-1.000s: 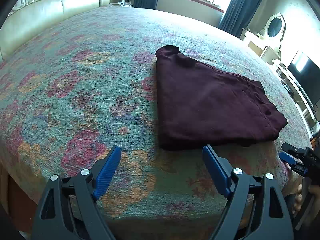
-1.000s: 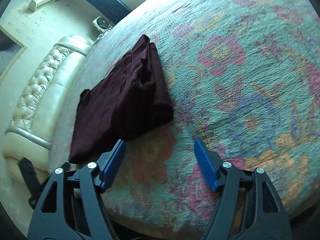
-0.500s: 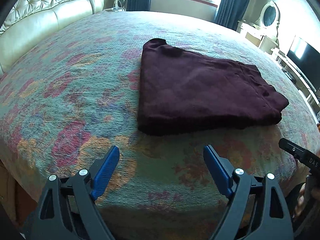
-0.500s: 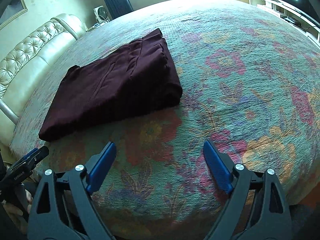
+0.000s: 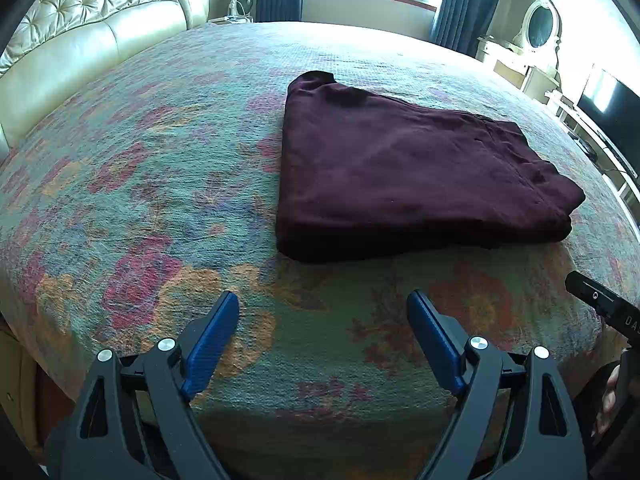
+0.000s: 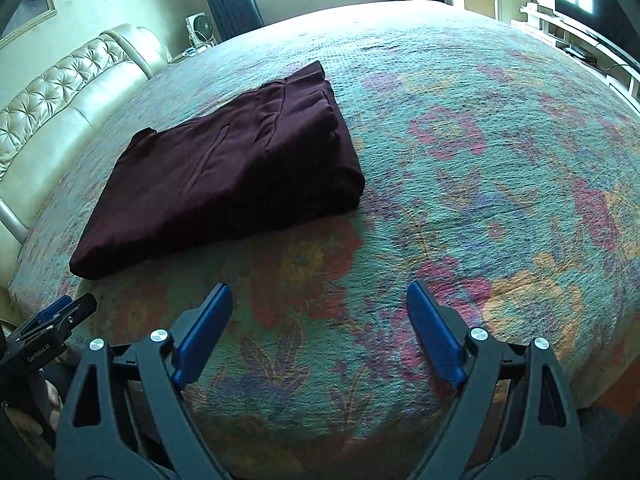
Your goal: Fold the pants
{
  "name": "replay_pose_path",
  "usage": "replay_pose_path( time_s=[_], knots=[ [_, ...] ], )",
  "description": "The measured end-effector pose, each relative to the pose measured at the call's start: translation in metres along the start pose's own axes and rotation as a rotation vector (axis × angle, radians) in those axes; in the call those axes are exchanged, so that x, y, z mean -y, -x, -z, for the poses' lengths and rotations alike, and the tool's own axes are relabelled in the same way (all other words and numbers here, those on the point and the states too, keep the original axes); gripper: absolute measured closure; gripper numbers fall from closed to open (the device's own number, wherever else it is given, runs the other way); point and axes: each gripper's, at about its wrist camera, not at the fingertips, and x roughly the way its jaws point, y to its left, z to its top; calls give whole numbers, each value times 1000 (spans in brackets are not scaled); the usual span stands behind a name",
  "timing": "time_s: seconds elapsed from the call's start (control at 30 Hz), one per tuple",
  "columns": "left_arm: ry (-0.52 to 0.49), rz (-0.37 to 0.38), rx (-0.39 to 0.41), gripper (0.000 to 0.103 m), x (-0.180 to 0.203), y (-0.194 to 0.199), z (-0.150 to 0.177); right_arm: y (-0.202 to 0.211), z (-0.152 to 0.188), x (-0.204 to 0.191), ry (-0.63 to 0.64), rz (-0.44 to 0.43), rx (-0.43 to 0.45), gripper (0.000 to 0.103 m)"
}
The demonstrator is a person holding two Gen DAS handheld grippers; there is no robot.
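Both grippers have drawn back toward the foot of the bed (image 5: pixel 160 168). The right gripper (image 6: pixel 320 316) has just been opening, with nothing between its fingers; the left gripper (image 5: pixel 322 328) is also spread wide and empty. The maroon pants (image 5: pixel 400 176) lie folded mid-bed, soft and limp, best pinched at a thick folded edge.

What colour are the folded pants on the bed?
Dark maroon pants, plain with no pattern; the left wrist view shows them best.
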Motion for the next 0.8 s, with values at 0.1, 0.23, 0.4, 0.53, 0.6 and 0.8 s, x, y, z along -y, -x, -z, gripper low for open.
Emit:
replay_pose_path(
  time_s=[0.1, 0.23, 0.4, 0.53, 0.6, 0.8],
  knots=[
    [3, 2, 0, 18, 0, 0, 0, 0, 0, 0, 2, 2, -1, 14],
    [10, 4, -8, 18, -1, -2, 0, -1, -1, 0, 7, 7, -5, 14],
    [14, 0, -11, 18, -3, -4, 1, -2, -1, 0, 16, 12, -9, 13],
    [12, -9, -16, 18, -2, -7, 3, -4, -2, -1, 16, 13, -13, 11],
    [0, -20, -15, 18, 0, -8, 4, -5, -2, 0, 15, 7, -14, 11],
    [3, -23, -14, 17, 1, -8, 5, -6, -2, 2, 11, -7, -16, 10]
  ],
)
